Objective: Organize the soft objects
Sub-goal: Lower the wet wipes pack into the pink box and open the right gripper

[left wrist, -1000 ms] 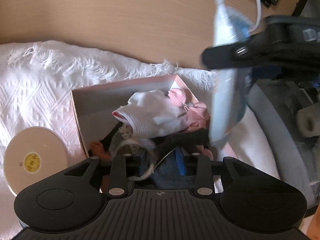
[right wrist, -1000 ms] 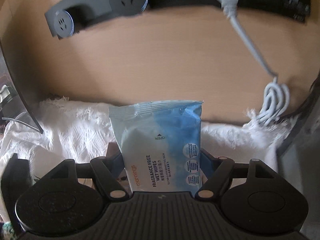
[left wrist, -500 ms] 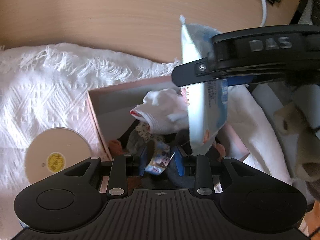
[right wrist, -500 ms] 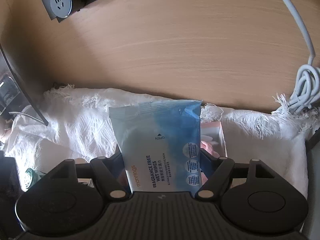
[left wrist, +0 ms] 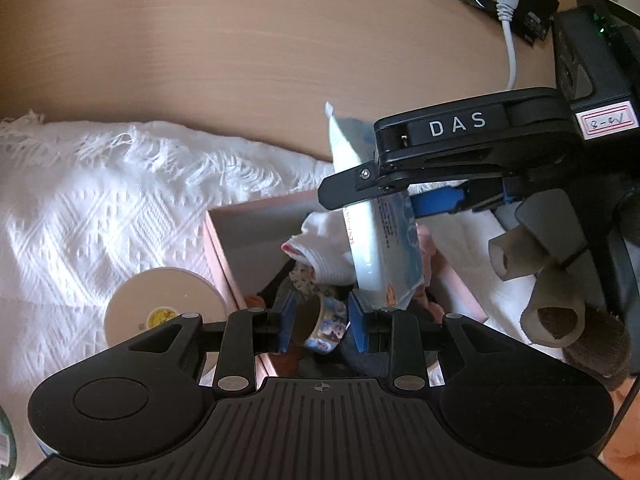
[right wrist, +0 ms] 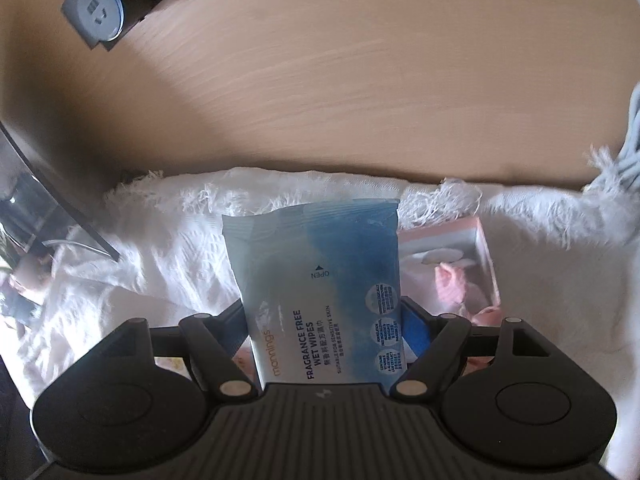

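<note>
Right gripper (right wrist: 322, 320): jaws stand wide, clamped flat on a blue-and-white plastic pack of fragrance-free wet wipes (right wrist: 320, 276), which stands upright between the blue pads. Just below and to the right of this gripper lies the shallow pink cardboard box (right wrist: 486, 256), already heaped with soft goods.

Left gripper (left wrist: 320, 322): jaws about half-way, recently narrowing, with a small roll of patterned tape (left wrist: 322, 326) between the blue pads (left wrist: 357, 322); the pads appear to touch it, though firm pressure cannot be confirmed. Directly beyond this gripper, inside the box, sits a white knitted sock (left wrist: 324, 248); to the left, just outside the box wall, a round cream tin lid (left wrist: 164, 308) rests on the white fringed woven cloth (left wrist: 100, 200).

Risks, as judged:
- Wipes pack is soft and slippery; a shallow hold could let it swing or slide out before it reaches the box.
- Box is crowded; the pack may land on the sock pile and tip over the low wall.
- The two grippers work close together over the box; the pack's lower corner hangs just beside the left pads, so a collision could knock either item loose.
</note>
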Tool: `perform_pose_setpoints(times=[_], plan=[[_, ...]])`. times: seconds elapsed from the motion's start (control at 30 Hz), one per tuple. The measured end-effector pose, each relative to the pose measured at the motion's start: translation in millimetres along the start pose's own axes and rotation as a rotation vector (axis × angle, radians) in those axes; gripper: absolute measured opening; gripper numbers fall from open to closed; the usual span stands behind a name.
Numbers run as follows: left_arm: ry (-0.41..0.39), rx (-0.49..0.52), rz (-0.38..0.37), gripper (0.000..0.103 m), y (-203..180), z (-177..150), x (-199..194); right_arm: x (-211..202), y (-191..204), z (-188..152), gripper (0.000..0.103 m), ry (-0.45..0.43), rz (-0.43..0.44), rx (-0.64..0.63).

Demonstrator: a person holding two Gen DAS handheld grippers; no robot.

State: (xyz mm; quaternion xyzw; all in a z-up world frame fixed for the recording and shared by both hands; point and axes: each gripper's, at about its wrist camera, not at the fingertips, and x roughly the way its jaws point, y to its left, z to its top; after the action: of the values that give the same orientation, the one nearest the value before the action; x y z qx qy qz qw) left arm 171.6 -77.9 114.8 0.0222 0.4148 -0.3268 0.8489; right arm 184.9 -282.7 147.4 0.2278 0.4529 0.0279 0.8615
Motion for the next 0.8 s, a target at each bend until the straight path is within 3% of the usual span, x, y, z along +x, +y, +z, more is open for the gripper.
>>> perform_pose_setpoints(times=[0.27,0.37,0.53,0.67,0.8], plan=[[-0.005,0.020,0.022,0.032,-6.3,-3.2,-7.1,43.8,-5.9,-2.0,0.081,0.147,0.058,0.111],[-0.014,0.021,0.018,0.032,-4.6,-5.5,-11.9,28.8,-0.9,-0.7,0.081,0.055,0.087,0.102],[-0.041,-0.010,0.015,0.032,-4.1,-14.9,-20.7,-12.0,-1.8,-11.9,0.081,-0.099,-0.018,0.058],[-0.070,-0.017,0.034,0.032,-6.4,-35.3,-26.0,-42.7,-1.3,-43.9,0.081,-0.207,-0.080,-0.018],[-0.084,0.000,0.124,0.032,-8.4,-71.6,-35.8,-59.6,17.7,-90.5,0.081,-0.317,-0.145,-0.203]])
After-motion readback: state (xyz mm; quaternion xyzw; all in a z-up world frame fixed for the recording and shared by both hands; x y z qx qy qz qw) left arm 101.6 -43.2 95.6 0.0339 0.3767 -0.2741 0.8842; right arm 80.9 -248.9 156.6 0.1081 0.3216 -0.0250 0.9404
